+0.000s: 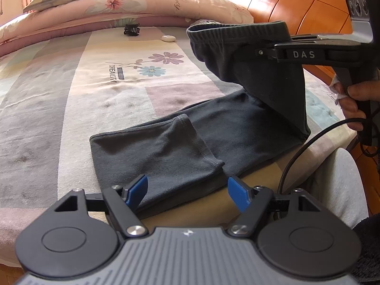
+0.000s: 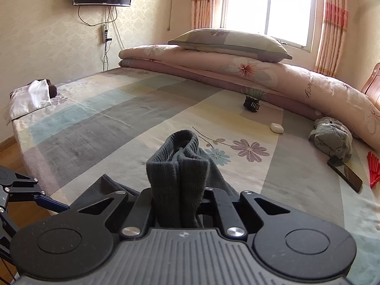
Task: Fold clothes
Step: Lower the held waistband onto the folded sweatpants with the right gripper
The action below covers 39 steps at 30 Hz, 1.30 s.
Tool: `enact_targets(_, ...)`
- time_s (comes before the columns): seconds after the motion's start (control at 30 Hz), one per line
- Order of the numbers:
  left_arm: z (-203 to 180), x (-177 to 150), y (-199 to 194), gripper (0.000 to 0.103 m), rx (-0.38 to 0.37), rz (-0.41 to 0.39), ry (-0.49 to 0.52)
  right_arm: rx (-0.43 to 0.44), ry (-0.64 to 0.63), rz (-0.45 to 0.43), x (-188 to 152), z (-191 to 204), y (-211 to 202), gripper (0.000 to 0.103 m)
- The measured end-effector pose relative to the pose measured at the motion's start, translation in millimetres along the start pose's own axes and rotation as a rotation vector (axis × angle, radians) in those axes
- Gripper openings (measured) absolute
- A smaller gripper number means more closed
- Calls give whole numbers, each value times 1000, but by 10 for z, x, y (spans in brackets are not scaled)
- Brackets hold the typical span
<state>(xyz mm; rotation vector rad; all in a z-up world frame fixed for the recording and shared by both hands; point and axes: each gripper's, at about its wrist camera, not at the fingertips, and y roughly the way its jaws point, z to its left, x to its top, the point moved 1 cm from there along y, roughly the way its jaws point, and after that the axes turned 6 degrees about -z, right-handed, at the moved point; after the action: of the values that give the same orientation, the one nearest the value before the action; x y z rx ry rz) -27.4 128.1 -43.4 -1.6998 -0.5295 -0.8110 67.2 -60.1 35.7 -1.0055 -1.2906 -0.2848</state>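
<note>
Dark grey trousers (image 1: pixel 180 140) lie across the near edge of the bed, leg ends folded over toward me. My left gripper (image 1: pixel 187 191) is open, its blue pads (image 1: pixel 137 190) straddling the near fold of the cloth without pinching it. My right gripper (image 1: pixel 263 51) is shut on the ribbed waistband (image 1: pixel 237 35) and holds that end lifted above the bed, the cloth hanging down from it. In the right wrist view the bunched waistband (image 2: pixel 178 173) stands up between the closed fingers of the right gripper (image 2: pixel 178 204). The left gripper (image 2: pixel 30 190) shows at the left edge.
A patchwork floral sheet (image 1: pixel 71 90) covers the bed. A rolled quilt (image 2: pixel 237 71) and pillow (image 2: pixel 228 42) lie at the far side. A black hair clip (image 2: pixel 252 104), white oval case (image 2: pixel 277 128), grey bundle (image 2: pixel 332 137), phone (image 2: pixel 345 173), red fan (image 2: pixel 374 168) and white cloth (image 2: pixel 30 99) rest on the sheet. A wooden headboard (image 1: pixel 285 4) rises at right.
</note>
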Motion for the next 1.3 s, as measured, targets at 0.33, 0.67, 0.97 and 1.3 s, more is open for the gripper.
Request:
enact_targets(0.33,60,-14,-35,75,26,0,-9,40,-35,-5,33,180,39,11)
enact_targets(0.67,218,-77,-167,75,62,-19,-41,68,-98,4,83,470,173,11)
enact_targets(0.97,392,-118,-276,75,98,-33,-75,1,-231,22,20,831,356,11)
enact_targets(1.3,463,-107,-288,75,133,-29,-91,-28,-338,17,-90,1055,412,11)
